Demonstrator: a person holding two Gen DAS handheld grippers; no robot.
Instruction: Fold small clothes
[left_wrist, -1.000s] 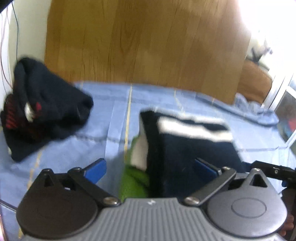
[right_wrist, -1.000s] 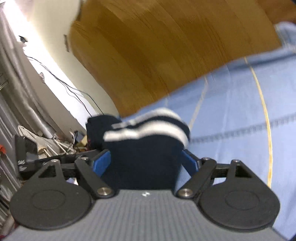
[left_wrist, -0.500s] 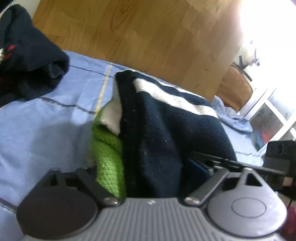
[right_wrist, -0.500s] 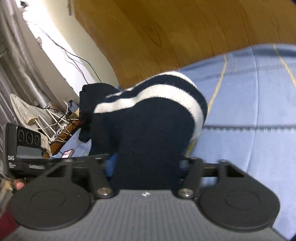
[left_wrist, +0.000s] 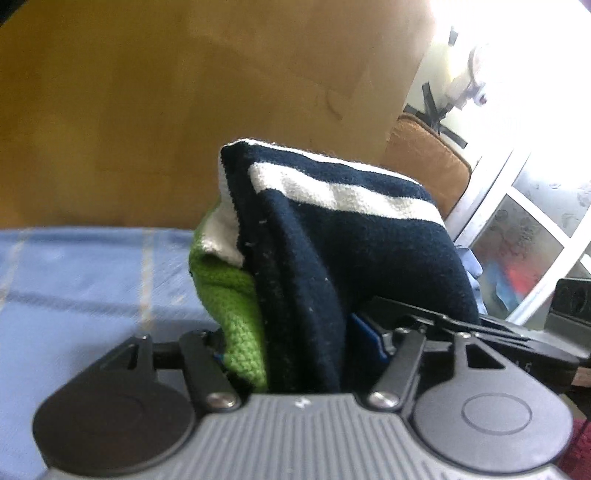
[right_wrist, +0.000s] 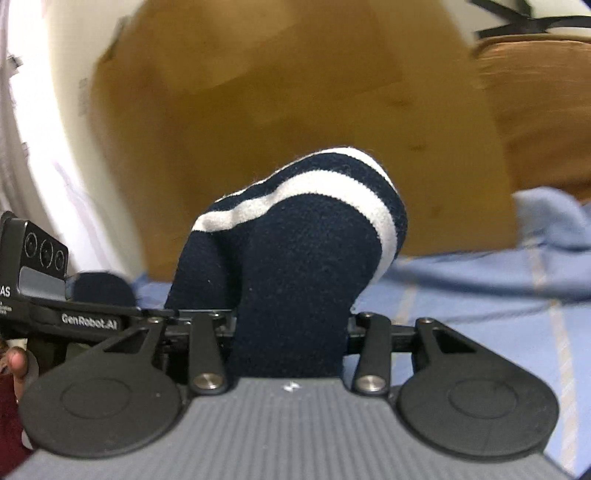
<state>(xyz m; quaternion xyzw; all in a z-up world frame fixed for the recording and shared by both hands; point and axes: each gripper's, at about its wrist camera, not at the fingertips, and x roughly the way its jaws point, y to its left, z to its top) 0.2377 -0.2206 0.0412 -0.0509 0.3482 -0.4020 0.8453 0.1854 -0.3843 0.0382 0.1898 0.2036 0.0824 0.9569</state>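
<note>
Left wrist view: the left tool (left_wrist: 299, 350) pinches a folded bundle of knitwear, its jaws having just been closing on it. The bundle is a navy garment with white stripes (left_wrist: 332, 243) wrapped around a green knit piece (left_wrist: 232, 302), which shows at the garment's left edge with a strip of white above it. One blue pad (left_wrist: 365, 343) presses the navy cloth on the garment's right side; the other pad is hidden behind the green knit. The garment rises from the tool, held clear above the blue checked sheet (left_wrist: 74, 280) that lies below and to the left of it. Behind the garment stands a blurred wooden panel (left_wrist: 184, 110), and to the garment's right are a brown cushion (left_wrist: 428, 170) and a white-framed window (left_wrist: 524, 229).

Right wrist view: the right tool (right_wrist: 290, 332) is clamped on another part of the same navy striped garment (right_wrist: 295, 266), the cloth bulging up between its jaws, which closed a little further just now. Left of the garment, the other handheld device (right_wrist: 40, 280) and a fingertip (right_wrist: 14, 363) show. The blue sheet (right_wrist: 480, 317) spreads to the garment's right.
</note>
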